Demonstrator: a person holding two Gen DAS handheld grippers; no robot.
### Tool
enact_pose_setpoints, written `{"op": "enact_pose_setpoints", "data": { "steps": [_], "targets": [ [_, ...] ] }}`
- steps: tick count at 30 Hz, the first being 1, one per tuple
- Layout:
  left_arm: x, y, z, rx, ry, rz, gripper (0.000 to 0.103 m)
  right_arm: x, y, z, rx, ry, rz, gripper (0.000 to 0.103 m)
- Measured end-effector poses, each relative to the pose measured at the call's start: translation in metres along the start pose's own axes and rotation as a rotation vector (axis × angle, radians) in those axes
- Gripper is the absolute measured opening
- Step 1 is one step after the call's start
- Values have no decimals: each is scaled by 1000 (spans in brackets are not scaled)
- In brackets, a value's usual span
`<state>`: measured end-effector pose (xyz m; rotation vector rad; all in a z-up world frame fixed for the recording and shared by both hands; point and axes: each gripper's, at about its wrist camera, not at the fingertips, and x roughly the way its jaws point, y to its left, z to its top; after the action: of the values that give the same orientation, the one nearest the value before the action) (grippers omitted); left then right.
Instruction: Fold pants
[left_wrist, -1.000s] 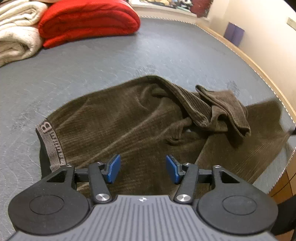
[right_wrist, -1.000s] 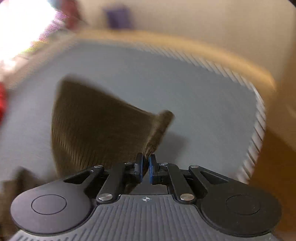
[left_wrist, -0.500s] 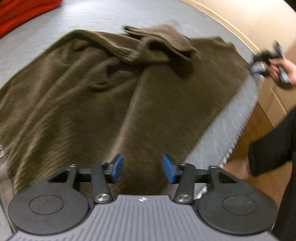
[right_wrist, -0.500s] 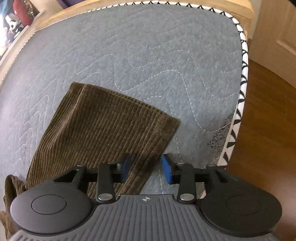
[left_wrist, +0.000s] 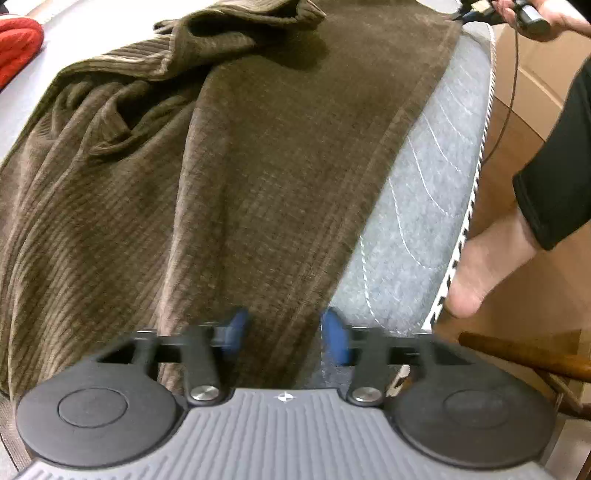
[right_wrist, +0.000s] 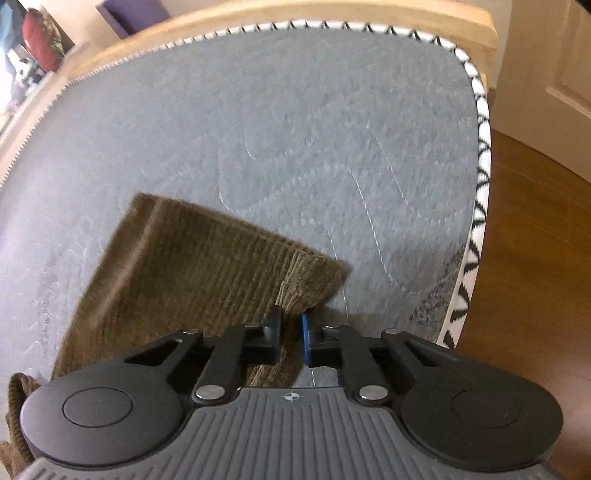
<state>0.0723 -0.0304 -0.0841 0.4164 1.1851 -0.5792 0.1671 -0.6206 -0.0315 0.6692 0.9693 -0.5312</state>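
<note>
Left-wrist view looks steeply down on the brown corduroy pants (left_wrist: 229, 177), which lie rumpled across the grey quilted mat (left_wrist: 417, 206) with one leg running toward the far corner, and the left gripper (left_wrist: 282, 330) stands over the near edge of that cloth, its blue pads blurred and apart with fabric between them as the jaws close. Right-wrist view shows the leg's hem (right_wrist: 207, 266) flat on the mat near its zigzag-trimmed edge (right_wrist: 476, 206), and the right gripper (right_wrist: 291, 332) closing, its pads nearly together on the corner of the hem, which bunches up between them.
</note>
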Motion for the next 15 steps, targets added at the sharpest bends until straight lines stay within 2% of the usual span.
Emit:
{"op": "enact_pose_setpoints", "data": {
  "steps": [3, 5, 8, 10, 12, 13, 15],
  "targets": [
    [-13, 14, 3, -68, -25, -63, 8, -22, -5, 6, 33, -88, 41, 9],
    [-26, 9, 2, -24, -61, -132, 8, -36, -12, 8, 83, -144, 26, 9],
    [-26, -12, -3, 75, -56, -186, 9, -44, -17, 6, 97, -210, -133, 9],
    [-16, -18, -7, 104, -19, -134, 15, -38, -25, 6, 121, -180, -201, 9],
    [-13, -13, -7, 83, 9, -130, 24, -21, -29, 4, 106, -76, -197, 11],
    [-18, -6, -6, 57, -8, -147, 27, -19, -29, 4, 99, -66, -220, 15],
    [-36, 15, -2, -38, -94, -190, 40, -29, -28, 6, 107, -122, -223, 16]
  ]
}}
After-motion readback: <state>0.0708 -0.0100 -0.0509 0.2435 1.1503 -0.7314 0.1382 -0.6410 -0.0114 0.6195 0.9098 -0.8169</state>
